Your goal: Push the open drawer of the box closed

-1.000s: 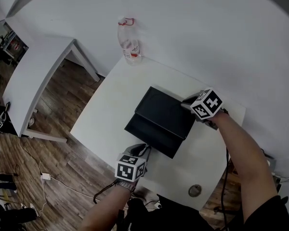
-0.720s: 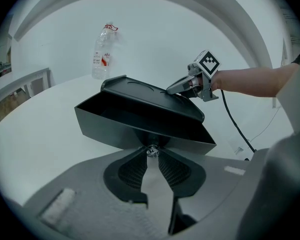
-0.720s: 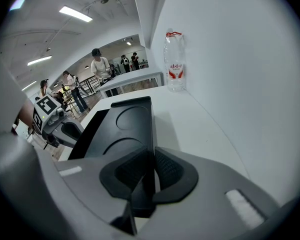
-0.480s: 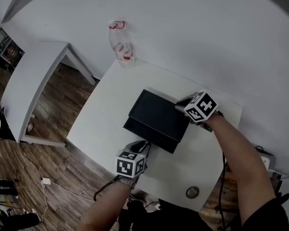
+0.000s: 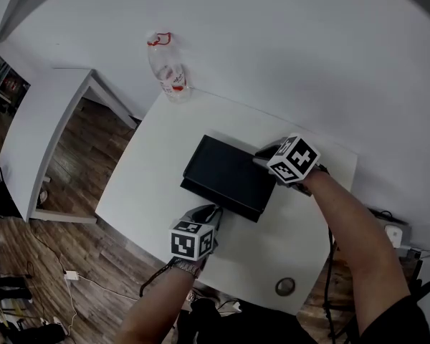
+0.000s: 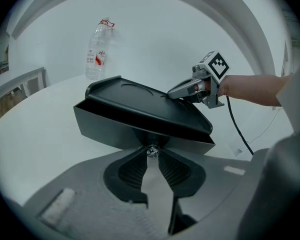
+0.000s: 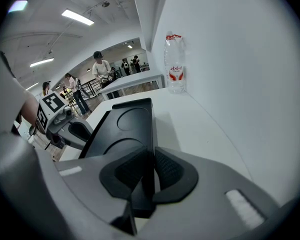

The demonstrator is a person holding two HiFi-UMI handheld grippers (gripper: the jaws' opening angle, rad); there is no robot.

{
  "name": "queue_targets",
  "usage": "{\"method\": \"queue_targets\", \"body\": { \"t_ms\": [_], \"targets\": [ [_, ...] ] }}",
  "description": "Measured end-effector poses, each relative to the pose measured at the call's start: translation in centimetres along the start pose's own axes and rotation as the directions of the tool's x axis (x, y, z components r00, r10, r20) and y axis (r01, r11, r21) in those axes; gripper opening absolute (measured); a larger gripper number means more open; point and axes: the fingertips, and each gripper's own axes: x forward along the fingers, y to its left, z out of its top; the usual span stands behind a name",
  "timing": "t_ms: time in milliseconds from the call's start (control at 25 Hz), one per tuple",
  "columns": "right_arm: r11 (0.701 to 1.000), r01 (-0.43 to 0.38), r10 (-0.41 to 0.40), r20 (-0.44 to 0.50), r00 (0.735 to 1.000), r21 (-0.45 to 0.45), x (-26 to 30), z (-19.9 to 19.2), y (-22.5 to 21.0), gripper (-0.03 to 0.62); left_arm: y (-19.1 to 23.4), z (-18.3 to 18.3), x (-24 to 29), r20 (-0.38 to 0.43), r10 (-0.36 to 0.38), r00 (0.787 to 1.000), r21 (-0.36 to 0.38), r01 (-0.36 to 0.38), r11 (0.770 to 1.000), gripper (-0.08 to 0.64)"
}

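A black box [image 5: 226, 169] lies mid-table on the white table [image 5: 150, 163]. Its drawer front [image 6: 115, 129] stands out only a little beneath the lid, leaving a narrow gap. My left gripper [image 5: 209, 215] is at that front, its fingertips closed on the small metal knob [image 6: 150, 151]. My right gripper [image 5: 263, 154] is at the opposite, far side of the box. There it is shut on the box's back rim [image 7: 151, 134], which runs between its pads. In the left gripper view the right gripper [image 6: 186, 89] rests on the lid's far edge.
A clear water bottle [image 5: 167, 72] with a red label stands at the table's far corner by the white wall. A round cable port [image 5: 285, 287] sits in the near right of the tabletop. A second white table [image 5: 43, 131] stands to the left. Several people [image 7: 97, 66] move in the background.
The drawer has slid into the box, so the box looks shorter. My left gripper has moved forward with the drawer front. The right gripper has kept its grip on the back rim.
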Motion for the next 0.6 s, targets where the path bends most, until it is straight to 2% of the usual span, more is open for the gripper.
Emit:
{"method": "queue_targets", "body": {
  "t_ms": [600],
  "targets": [
    [1.000,-0.010,0.010,0.017,1.000,0.006,0.0,0.0,0.0,0.051,0.0,1.7,1.6,-0.005,-0.014,1.000,0.000,0.014,1.000,0.075]
  ]
}}
